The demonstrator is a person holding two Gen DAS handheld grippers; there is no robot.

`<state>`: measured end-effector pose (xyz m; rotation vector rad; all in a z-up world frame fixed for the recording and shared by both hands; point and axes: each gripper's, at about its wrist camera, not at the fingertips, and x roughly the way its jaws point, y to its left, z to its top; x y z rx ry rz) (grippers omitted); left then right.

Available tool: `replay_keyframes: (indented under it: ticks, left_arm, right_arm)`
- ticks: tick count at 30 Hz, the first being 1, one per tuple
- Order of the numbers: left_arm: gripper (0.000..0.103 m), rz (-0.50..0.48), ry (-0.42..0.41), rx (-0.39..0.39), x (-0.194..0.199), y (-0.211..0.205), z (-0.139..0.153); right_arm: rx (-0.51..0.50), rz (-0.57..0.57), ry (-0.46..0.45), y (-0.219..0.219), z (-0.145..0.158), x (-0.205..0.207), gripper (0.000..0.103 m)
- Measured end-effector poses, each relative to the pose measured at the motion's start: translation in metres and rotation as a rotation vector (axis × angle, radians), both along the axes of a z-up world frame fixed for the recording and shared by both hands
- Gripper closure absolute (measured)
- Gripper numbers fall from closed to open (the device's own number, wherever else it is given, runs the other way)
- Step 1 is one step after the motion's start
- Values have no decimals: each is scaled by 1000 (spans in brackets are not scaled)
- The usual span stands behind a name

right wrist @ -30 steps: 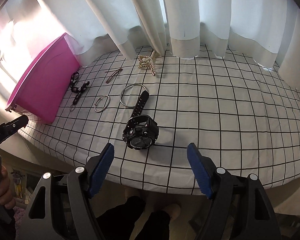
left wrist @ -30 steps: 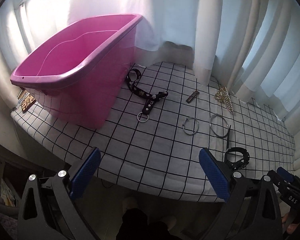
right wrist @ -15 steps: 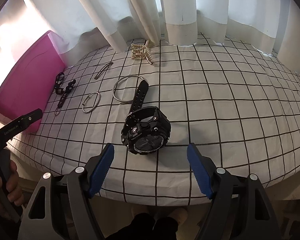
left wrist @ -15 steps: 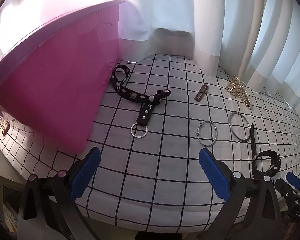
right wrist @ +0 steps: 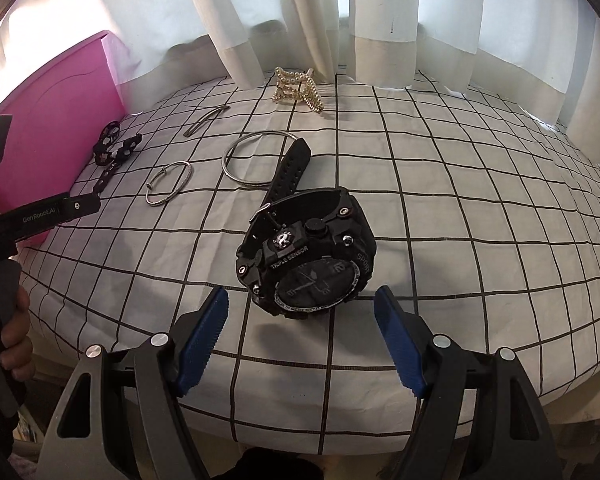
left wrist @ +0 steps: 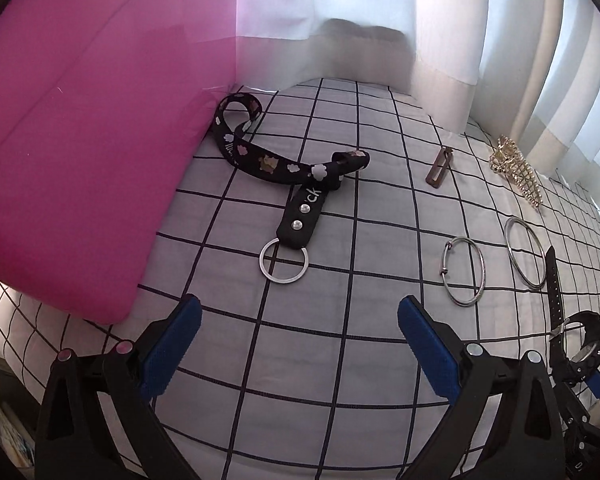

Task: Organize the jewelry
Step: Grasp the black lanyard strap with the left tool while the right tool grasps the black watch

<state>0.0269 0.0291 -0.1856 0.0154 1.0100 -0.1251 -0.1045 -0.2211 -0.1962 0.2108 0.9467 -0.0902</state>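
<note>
- The bin (left wrist: pixel 80 152) is solid pink.
- The cloth (right wrist: pixel 440 184) is white with a black grid pattern.
- The strap (left wrist: pixel 272 164) is black, printed with pale clouds and small tan figures, and has white lettering.
- The key ring (left wrist: pixel 284 260) and the two bangles (left wrist: pixel 464 270) are silver.
- The watch (right wrist: pixel 308 260) is black with white lettering.
- The hair claw (right wrist: pixel 298 88) is gold.
- The left tool (left wrist: pixel 298 332) and the right tool (right wrist: pixel 300 332) have blue pads on dark arms.
- The curtains (right wrist: pixel 380 20) are white.

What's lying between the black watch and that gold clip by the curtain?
In the right wrist view, the watch has its strap stretching toward the gold clip, overlapping a large silver bangle. Beyond that, only bare checked cloth.
</note>
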Motion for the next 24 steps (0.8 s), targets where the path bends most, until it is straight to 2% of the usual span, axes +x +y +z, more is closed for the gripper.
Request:
replay_keyframes:
  ticks: [10,24]
  left_arm:
    - [6,10,2,-1,15,-5,-11]
    - [6,33,-7,12,39,-6,-14]
  right_arm:
    - [-58,0,-22,3,-2,15,31]
    - [-62,-21,-20,0,-3,20,31]
